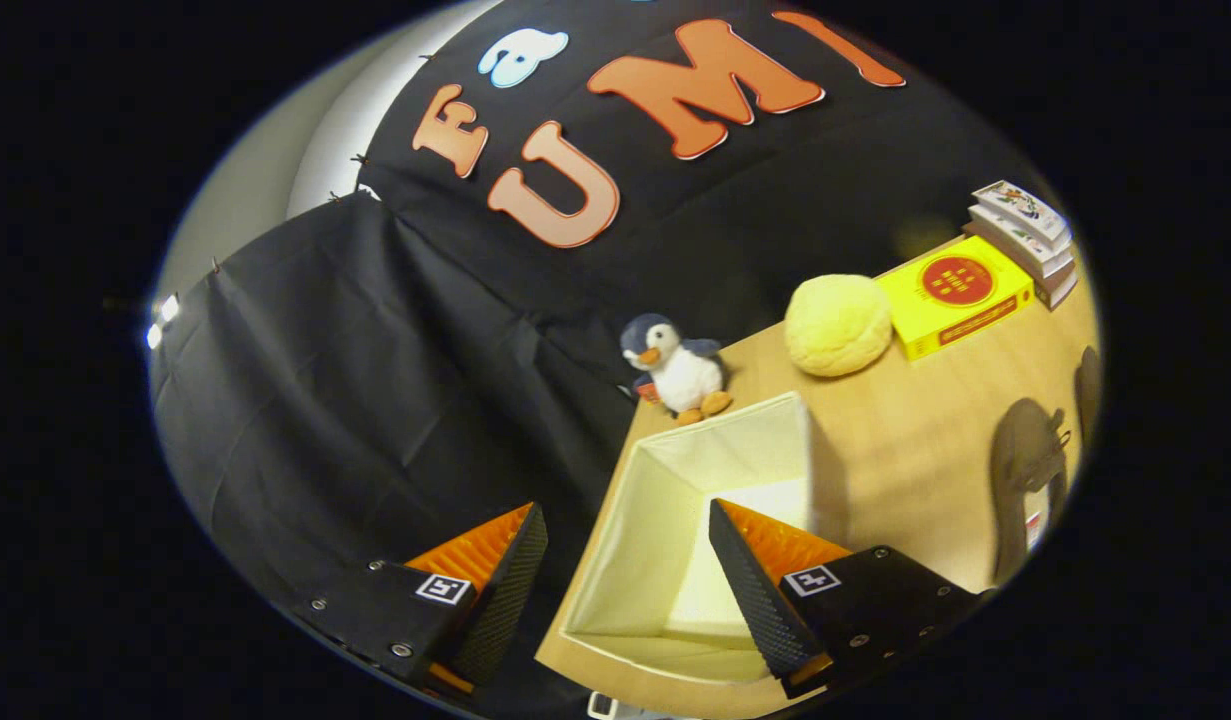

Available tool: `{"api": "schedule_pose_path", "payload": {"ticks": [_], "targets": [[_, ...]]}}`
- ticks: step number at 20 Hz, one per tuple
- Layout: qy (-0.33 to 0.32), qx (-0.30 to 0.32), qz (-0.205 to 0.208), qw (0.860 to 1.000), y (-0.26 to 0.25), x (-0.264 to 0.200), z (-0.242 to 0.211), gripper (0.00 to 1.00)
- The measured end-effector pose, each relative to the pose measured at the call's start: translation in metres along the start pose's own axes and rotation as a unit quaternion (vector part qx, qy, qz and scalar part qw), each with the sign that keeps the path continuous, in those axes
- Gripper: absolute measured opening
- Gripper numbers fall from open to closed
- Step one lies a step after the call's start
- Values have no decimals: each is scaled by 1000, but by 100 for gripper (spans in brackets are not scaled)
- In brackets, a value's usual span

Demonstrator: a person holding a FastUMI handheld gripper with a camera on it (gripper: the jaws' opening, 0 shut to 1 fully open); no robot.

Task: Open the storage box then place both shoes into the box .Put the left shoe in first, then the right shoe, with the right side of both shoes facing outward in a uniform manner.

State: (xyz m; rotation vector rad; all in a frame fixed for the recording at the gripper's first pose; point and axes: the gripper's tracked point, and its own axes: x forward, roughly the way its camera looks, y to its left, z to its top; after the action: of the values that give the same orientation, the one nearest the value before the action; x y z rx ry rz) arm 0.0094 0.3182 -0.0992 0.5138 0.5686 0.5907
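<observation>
gripper (625, 560): fingers spread wide, holding nothing
storage box (765, 440): open, cream interior bare, standing at the bench (915, 450) edge, between and just ahead of the fingers
shoes (1025, 470): dark pair, right of box, apart from it
penguin toy (675, 370): just behind box rim

Two dark shoes (1027, 470) are cut off; second perhaps barely visible.

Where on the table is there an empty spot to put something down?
Bare wood lies between the open storage box, the yellow ball and the shoe. It is crowded along the back: toy penguin, ball, yellow box, stacked books. The box itself is empty. The gripper hangs open, holding nothing.
</observation>
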Motion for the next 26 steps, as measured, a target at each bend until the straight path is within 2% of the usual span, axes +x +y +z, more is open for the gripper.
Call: {"api": "schedule_pose_path", "payload": {"ticks": [5,9,12,16,20,25,26], "targets": [[-8,-38,-115,993,-100,-45,4,98],[-11,-74,-197,977,-173,-78,2,98],[-13,-95,-243,965,-217,-98,2,98],[-2,-111,-278,954,-257,-111,-7,98],[21,-104,-292,951,-287,-108,-24,92],[45,-120,-301,945,-310,-88,-35,70],[51,-116,-304,944,-313,-85,-40,67]]}}
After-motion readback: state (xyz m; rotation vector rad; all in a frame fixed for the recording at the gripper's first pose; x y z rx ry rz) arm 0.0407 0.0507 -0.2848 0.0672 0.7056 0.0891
